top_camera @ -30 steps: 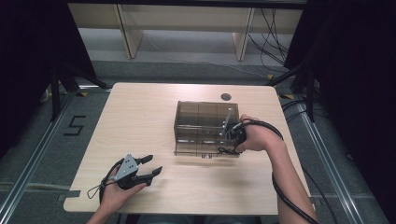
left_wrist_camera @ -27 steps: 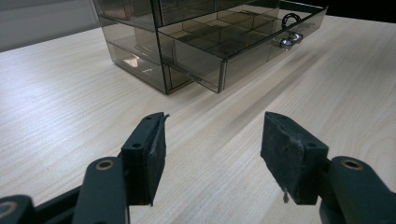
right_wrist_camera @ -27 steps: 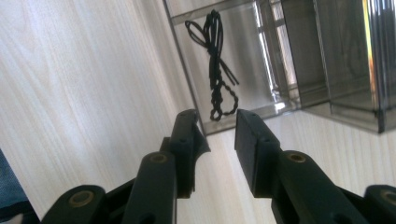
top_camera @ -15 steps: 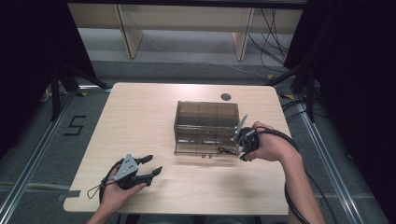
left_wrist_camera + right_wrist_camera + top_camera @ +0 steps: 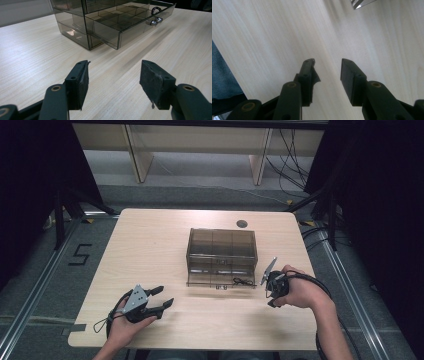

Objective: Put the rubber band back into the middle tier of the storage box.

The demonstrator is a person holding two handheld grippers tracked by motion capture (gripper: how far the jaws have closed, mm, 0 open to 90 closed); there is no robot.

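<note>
Table (image 5: 150,250): pale wood, carrying a smoky clear drawer box (image 5: 221,251) near its middle.
Box: upright; its bottom drawer (image 5: 222,279) is pulled out toward the person, with a small metal ring handle (image 5: 243,282) on the front.
Right gripper (image 5: 270,292): just right of the open drawer's front corner, apart from it, over bare table; its jaws have just been opening, stand wide and hold nothing.
Left gripper (image 5: 162,297): low over the table's near left part, well apart from the box, aimed at it; jaws spread, nothing between them.
Left gripper view: the drawer (image 5: 130,23) juts out ahead, its handle (image 5: 155,20) at its far end.
</note>
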